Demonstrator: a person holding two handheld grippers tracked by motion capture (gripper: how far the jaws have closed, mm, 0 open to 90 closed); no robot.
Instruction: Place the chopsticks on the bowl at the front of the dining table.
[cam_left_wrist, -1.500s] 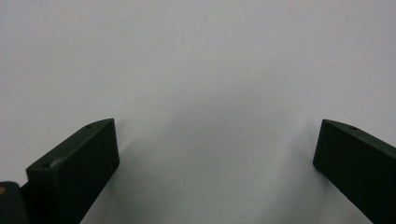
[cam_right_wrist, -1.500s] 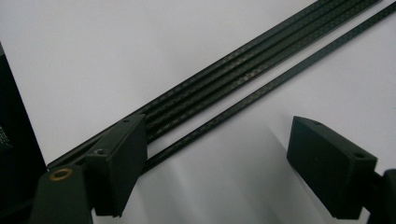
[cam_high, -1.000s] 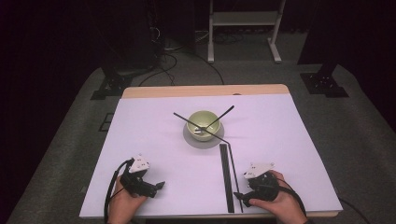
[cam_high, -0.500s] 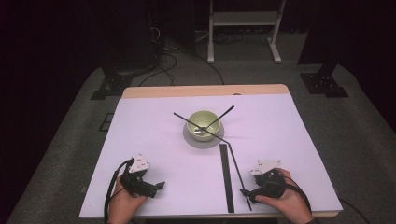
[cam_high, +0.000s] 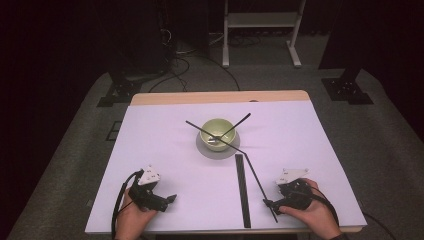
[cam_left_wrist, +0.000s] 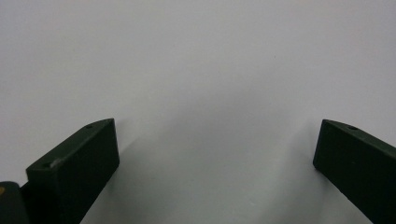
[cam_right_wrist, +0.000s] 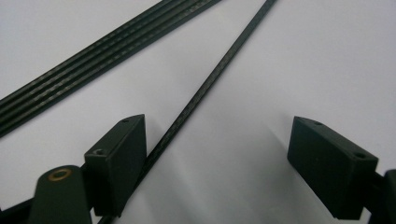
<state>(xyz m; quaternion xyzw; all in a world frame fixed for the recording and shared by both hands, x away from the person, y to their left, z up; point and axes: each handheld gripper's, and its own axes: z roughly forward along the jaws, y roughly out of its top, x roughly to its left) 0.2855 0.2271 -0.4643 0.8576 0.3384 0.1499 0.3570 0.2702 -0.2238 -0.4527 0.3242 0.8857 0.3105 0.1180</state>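
A pale green bowl (cam_high: 217, 131) stands on a grey saucer (cam_high: 218, 151) at the table's middle, with two thin black rods (cam_high: 239, 122) leaning crossed in it. A flat bundle of black rods (cam_high: 243, 192) (cam_right_wrist: 100, 49) lies toward the front edge. One single black rod (cam_high: 257, 180) (cam_right_wrist: 210, 81) slants away from the bundle to my right gripper (cam_high: 269, 204) (cam_right_wrist: 217, 126). That gripper is open, and the rod runs between its jaws, right beside the left one. At the front left my left gripper (cam_high: 171, 198) (cam_left_wrist: 217, 123) rests open over bare white surface.
The white mat (cam_high: 150, 145) covers a wooden table whose far edge (cam_high: 220, 97) shows bare wood. Beyond it are dark floor, cables and a white stand (cam_high: 260, 30). A hand holds each gripper near the front edge.
My right gripper has shifted to the right along the front edge. The single rod's near end has swung out to the right, away from the bundle. The left gripper has stayed still.
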